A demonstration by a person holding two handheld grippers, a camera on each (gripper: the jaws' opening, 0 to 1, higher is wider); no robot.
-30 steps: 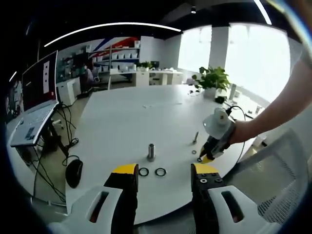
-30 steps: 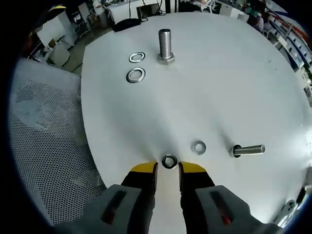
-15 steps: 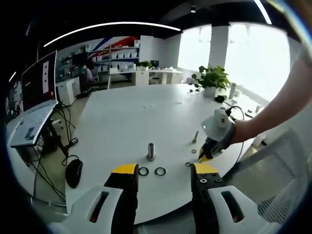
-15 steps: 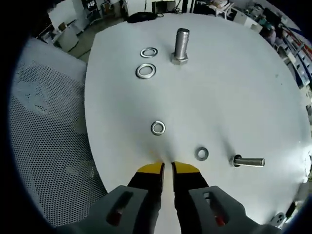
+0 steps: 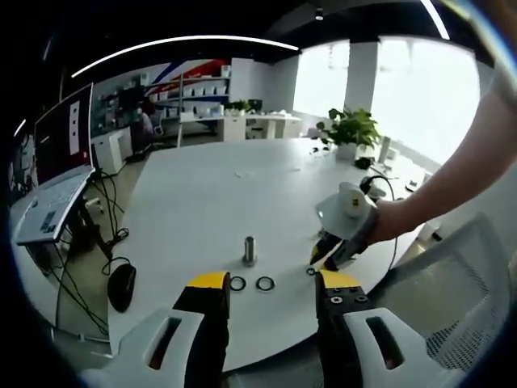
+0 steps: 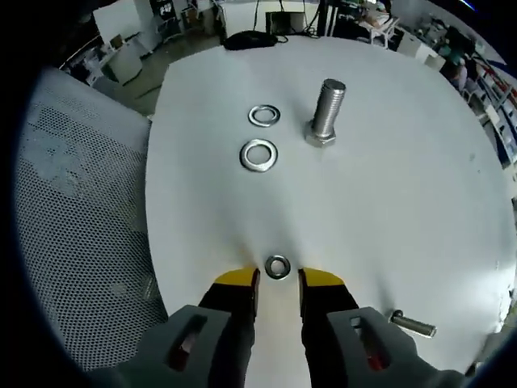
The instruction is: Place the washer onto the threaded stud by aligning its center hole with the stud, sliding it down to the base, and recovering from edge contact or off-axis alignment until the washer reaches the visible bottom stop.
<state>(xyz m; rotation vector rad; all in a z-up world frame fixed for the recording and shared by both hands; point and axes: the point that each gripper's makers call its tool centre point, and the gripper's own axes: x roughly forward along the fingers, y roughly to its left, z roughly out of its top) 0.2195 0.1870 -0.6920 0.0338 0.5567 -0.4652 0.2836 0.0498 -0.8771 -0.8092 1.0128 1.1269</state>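
Bolt (image 6: 412, 325) lying half cut off — behind right gripper (image 6: 279, 279).

Three washers (image 6: 258, 154) lie on the white bench (image 6: 404, 186): two just beside the single upright threaded stud (image 6: 325, 113), one well apart; one bolt (image 6: 412, 325) lies flat.
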